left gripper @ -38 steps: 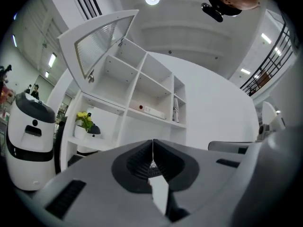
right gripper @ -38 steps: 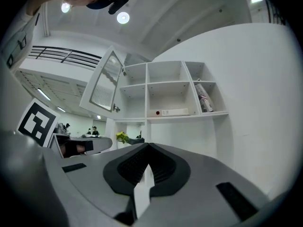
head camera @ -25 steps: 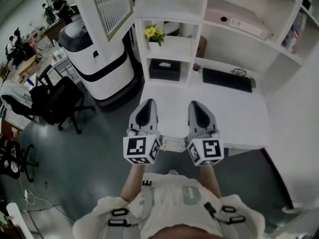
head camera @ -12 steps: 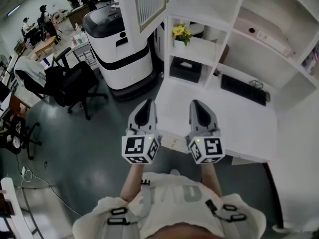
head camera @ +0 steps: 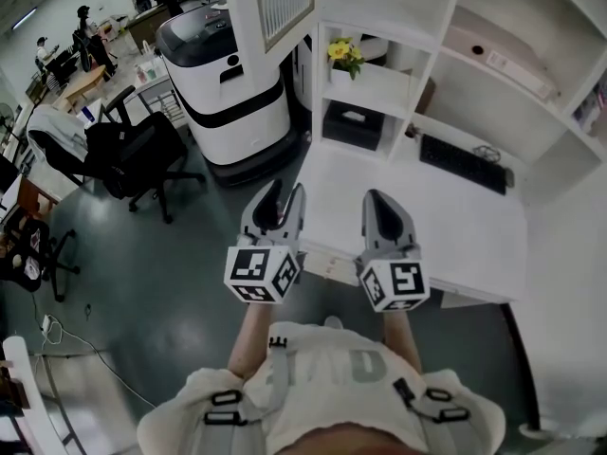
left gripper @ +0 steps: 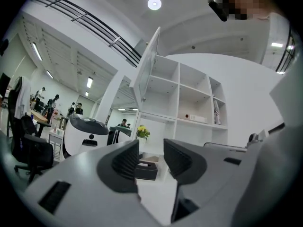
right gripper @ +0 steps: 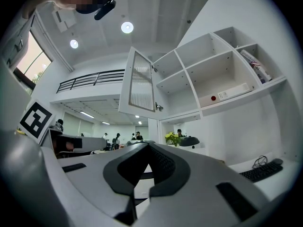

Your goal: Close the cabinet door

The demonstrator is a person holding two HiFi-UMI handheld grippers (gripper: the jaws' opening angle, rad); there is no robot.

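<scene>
The white cabinet door (head camera: 275, 8), with a ribbed glass panel, stands swung open at the top of the head view, out over the floor to the left of the white shelf unit (head camera: 417, 27). The left gripper view sees the door (left gripper: 147, 63) nearly edge-on; the right gripper view sees its glass face (right gripper: 142, 82) and small knob. Both grippers are held low over the desk's near edge, well short of the door. My left gripper (head camera: 285, 195) (left gripper: 151, 156) is opening its jaws, with nothing between them. My right gripper (head camera: 384, 207) (right gripper: 149, 150) is shut and empty.
A white desk (head camera: 455, 230) carries a black keyboard (head camera: 462, 164). Yellow flowers (head camera: 344, 53) and a black box (head camera: 353, 126) sit in the lower shelves. A white-and-black machine (head camera: 232, 83) stands under the door, with an office chair (head camera: 133, 154) to its left. People stand far back.
My left gripper's jaws have parted; they were together in both earlier frames. The cabinet and desk slid rightward in the head view early on. The right gripper looks the same.
</scene>
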